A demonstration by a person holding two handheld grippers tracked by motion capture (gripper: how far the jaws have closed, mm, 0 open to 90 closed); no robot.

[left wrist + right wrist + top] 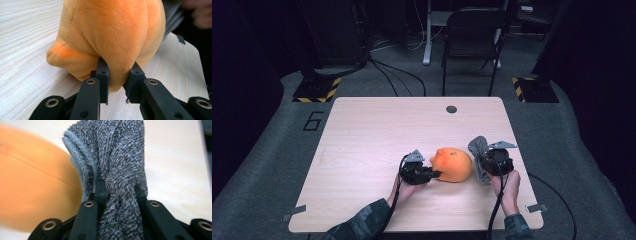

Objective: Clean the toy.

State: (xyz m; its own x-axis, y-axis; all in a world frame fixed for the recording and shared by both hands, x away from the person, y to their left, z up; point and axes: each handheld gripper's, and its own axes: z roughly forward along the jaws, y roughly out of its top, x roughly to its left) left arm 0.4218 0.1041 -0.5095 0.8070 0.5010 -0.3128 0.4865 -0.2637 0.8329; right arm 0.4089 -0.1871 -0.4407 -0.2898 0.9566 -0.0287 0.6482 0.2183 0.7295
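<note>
Both grippers are seen near the table's [362, 130] near edge, with the orange plush toy [454, 164] lying on the wood between them. By the left gripper [435, 174], at the toy's left side, a fold of the plush [112, 37] is pinched between narrowly set jaws, as seen in the left gripper view. The right gripper [484, 162] is placed just right of the toy. A bunched grey towel [478, 148] is clamped in its jaws, which are drawn close together around the cloth [120, 165]. The towel is held just beside the toy's right flank; contact cannot be told.
</note>
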